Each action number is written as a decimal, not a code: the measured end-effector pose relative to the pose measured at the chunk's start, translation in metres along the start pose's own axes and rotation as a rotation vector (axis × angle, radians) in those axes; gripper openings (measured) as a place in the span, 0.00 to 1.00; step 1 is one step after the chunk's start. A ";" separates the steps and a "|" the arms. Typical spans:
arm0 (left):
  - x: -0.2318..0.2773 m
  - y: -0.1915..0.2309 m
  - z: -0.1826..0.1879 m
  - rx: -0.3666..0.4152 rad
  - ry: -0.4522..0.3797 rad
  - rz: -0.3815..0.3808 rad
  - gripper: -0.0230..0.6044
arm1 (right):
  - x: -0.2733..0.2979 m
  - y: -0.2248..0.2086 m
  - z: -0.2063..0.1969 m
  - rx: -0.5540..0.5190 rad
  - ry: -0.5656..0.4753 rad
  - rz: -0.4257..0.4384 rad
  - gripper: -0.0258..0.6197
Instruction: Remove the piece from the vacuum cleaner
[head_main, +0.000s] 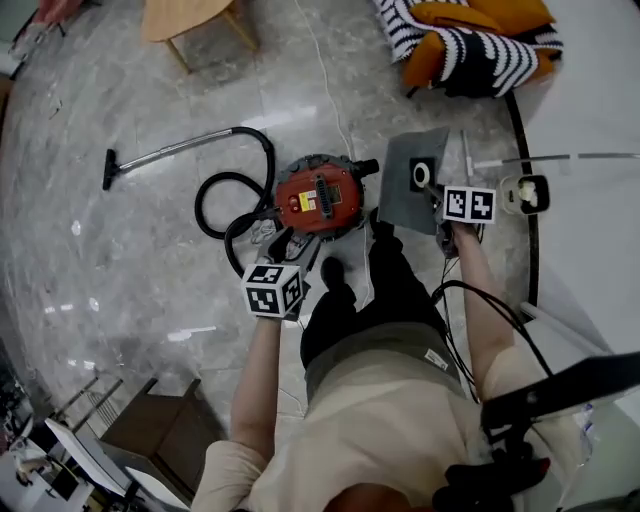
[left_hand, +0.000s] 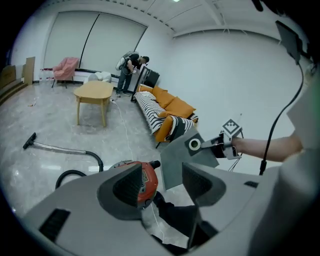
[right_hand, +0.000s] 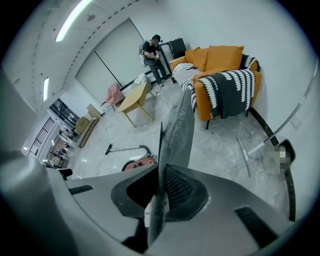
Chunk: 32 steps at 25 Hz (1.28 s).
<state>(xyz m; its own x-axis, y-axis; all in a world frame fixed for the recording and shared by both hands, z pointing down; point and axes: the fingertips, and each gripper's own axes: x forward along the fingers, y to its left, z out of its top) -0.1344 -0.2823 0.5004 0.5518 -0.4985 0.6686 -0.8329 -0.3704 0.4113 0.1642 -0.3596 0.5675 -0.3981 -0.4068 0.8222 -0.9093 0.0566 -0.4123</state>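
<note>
one grey bag (head_main: 408, 175) pinched in right gripper (right_hand: 162, 192); left gripper (left_hand: 162, 184) gaping

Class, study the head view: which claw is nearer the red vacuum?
Left. The left claw, open, hangs just at the near-left edge of the vacuum. The right claw is off to its right, shut on the grey bag.

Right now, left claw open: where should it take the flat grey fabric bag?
Probably the free lower edge of the flat grey fabric bag, from the red vacuum cleaner side: it's a thin sheet, and the right claw clamps the white ring end.
</note>
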 end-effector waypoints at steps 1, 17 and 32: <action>-0.011 -0.005 0.004 0.008 -0.006 -0.008 0.42 | -0.003 0.007 -0.004 0.000 -0.003 0.003 0.08; -0.111 -0.093 0.051 0.284 -0.167 -0.054 0.04 | -0.125 0.050 -0.027 0.028 -0.206 0.078 0.08; -0.144 -0.147 0.018 0.309 -0.122 0.048 0.04 | -0.207 0.019 -0.062 -0.081 -0.211 0.106 0.09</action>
<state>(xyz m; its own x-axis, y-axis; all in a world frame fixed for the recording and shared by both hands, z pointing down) -0.0910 -0.1696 0.3325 0.5289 -0.6042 0.5959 -0.8161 -0.5549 0.1617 0.2214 -0.2181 0.4140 -0.4657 -0.5752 0.6725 -0.8738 0.1790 -0.4521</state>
